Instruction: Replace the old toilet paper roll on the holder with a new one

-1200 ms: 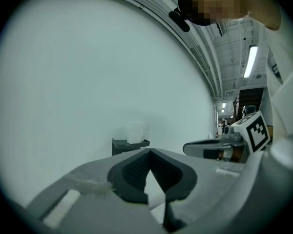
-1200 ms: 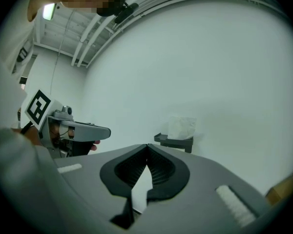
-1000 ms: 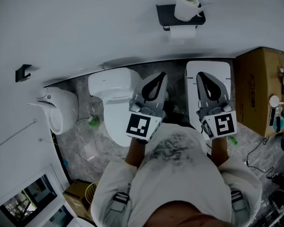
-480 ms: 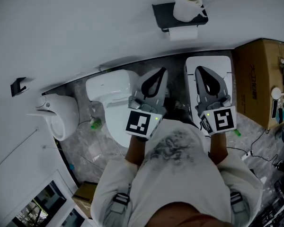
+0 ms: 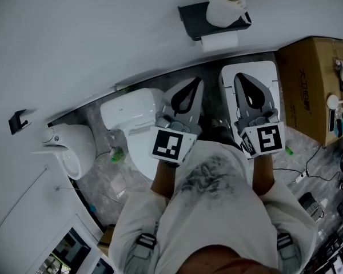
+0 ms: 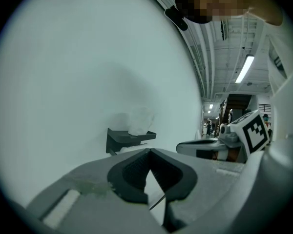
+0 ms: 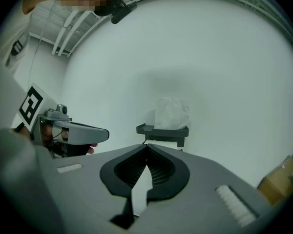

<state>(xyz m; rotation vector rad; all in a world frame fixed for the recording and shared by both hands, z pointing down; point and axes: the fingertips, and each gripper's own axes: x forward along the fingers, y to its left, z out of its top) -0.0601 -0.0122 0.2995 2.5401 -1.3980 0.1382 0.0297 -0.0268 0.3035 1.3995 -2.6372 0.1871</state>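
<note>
Left claw (image 6: 149, 151) and right claw (image 7: 146, 145) both clenched, empty, well short of the wall (image 5: 103, 39). Risk: clipping the holder (image 7: 162, 130) shelf topples the new roll (image 7: 172, 112). It stands on the shelf, axis upright. Old roll (image 5: 220, 40) hangs beneath, axis level along the wall.

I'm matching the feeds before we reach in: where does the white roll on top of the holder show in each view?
Head view: the roll is near the top edge, right of centre, against the wall.
Left gripper view: the roll is about mid-picture, a little left of centre.
Right gripper view: the roll is about mid-picture, a little right of centre.
Shared landmark: the dark shelf directly under it.
</note>
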